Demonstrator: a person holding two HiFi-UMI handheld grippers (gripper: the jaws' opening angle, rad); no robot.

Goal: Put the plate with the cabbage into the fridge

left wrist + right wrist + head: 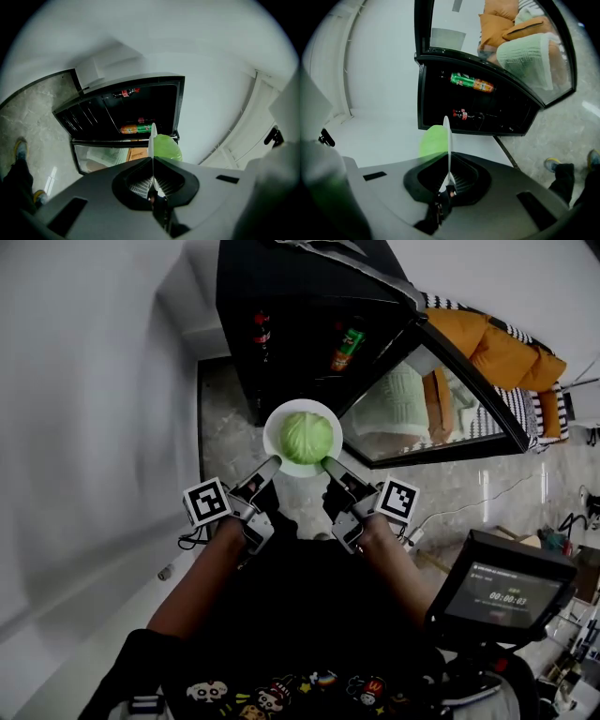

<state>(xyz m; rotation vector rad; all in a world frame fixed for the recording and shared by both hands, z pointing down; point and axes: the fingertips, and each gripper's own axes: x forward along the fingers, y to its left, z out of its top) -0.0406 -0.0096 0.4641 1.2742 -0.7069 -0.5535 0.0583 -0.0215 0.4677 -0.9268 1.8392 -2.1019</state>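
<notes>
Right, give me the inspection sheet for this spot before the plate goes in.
Surface: pale stone floor; no table seen.
Job's things: white plate with the cabbage on it, held in the air before the open fridge; its glass door is swung wide.
Clutter: two bottles in the fridge, one green and orange, one dark.
Grippers: left tongs and right tongs each shut on the plate's rim.
Cables: white cable on the floor at the right.
Surroundings: white wall; screen device; orange fabric beyond the door.
</notes>
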